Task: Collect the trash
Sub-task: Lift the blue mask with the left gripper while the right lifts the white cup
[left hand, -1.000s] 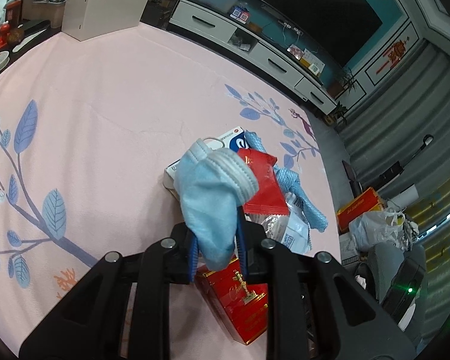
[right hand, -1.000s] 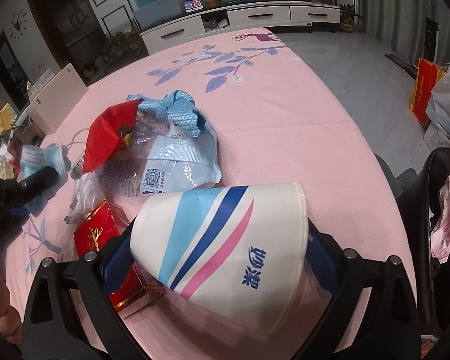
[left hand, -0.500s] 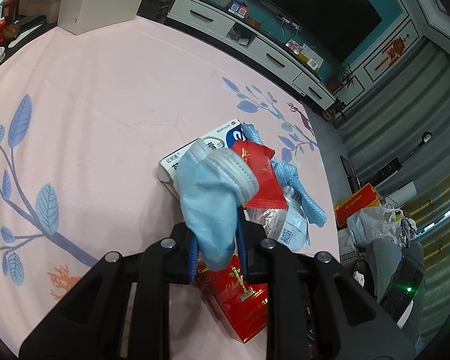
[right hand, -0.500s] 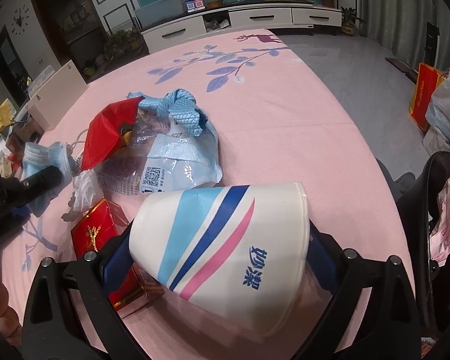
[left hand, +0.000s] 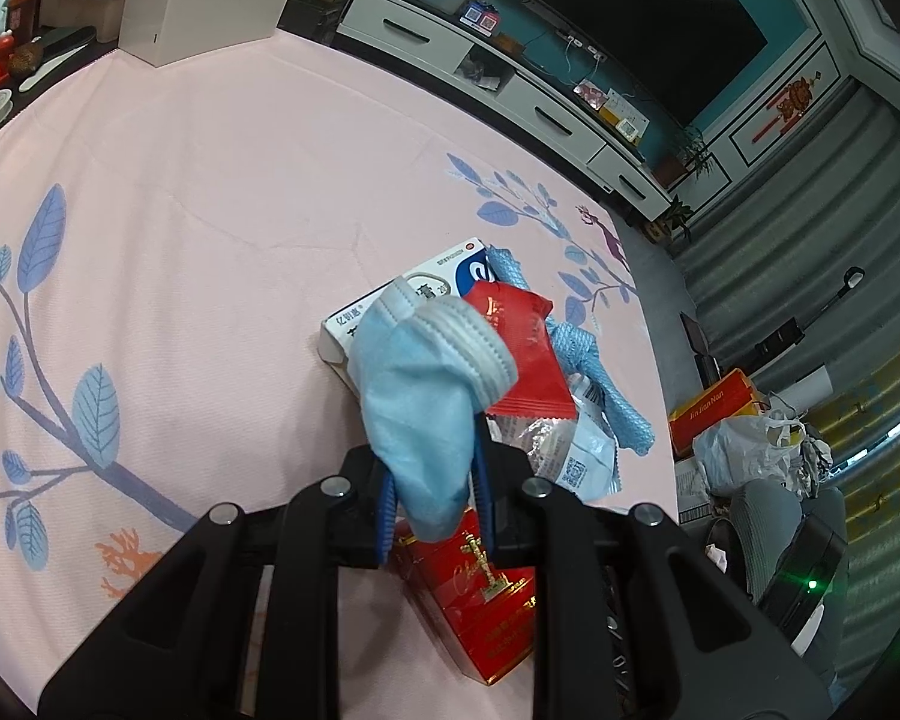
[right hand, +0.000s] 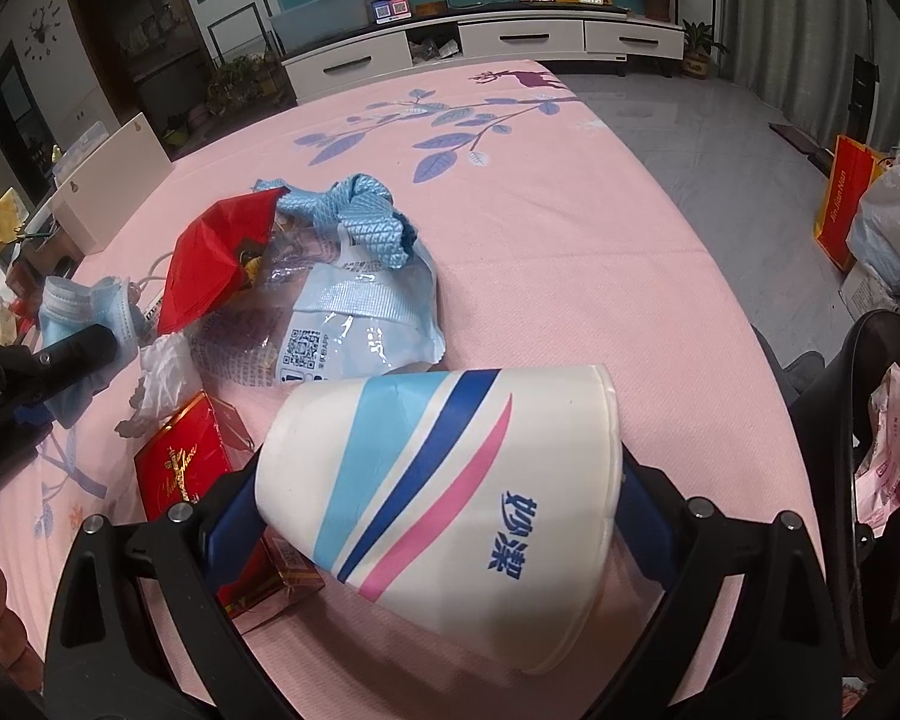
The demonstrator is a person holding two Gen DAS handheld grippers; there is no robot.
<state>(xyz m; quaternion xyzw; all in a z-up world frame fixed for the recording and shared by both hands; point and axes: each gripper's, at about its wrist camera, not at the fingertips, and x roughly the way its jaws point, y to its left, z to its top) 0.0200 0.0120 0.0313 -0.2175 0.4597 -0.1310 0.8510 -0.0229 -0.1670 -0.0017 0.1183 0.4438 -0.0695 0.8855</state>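
Observation:
My left gripper [left hand: 432, 474] is shut on a crumpled blue face mask [left hand: 420, 378] and holds it above a pile of trash on the pink tablecloth [left hand: 210, 210]. The pile has a white medicine box [left hand: 426, 282], a red wrapper [left hand: 522, 348], a blue mesh cloth [left hand: 600, 384], a clear plastic bag [right hand: 360, 330] and a red cigarette box [left hand: 480, 606]. My right gripper [right hand: 438, 498] is shut on a white paper cup [right hand: 444, 480] with blue and pink stripes, lying on its side. The left gripper and mask [right hand: 84, 312] also show in the right wrist view.
A white box [left hand: 204, 0] stands at the table's far edge. The table's right edge drops to the floor, where an orange bag [right hand: 846, 198] and white plastic bags [left hand: 744, 450] lie. A black bin [right hand: 870, 480] with pink trash is at the right.
The left gripper with the mask has drifted slightly back from the pile, so more of the white medicine box shows. The right gripper with the cup has barely moved.

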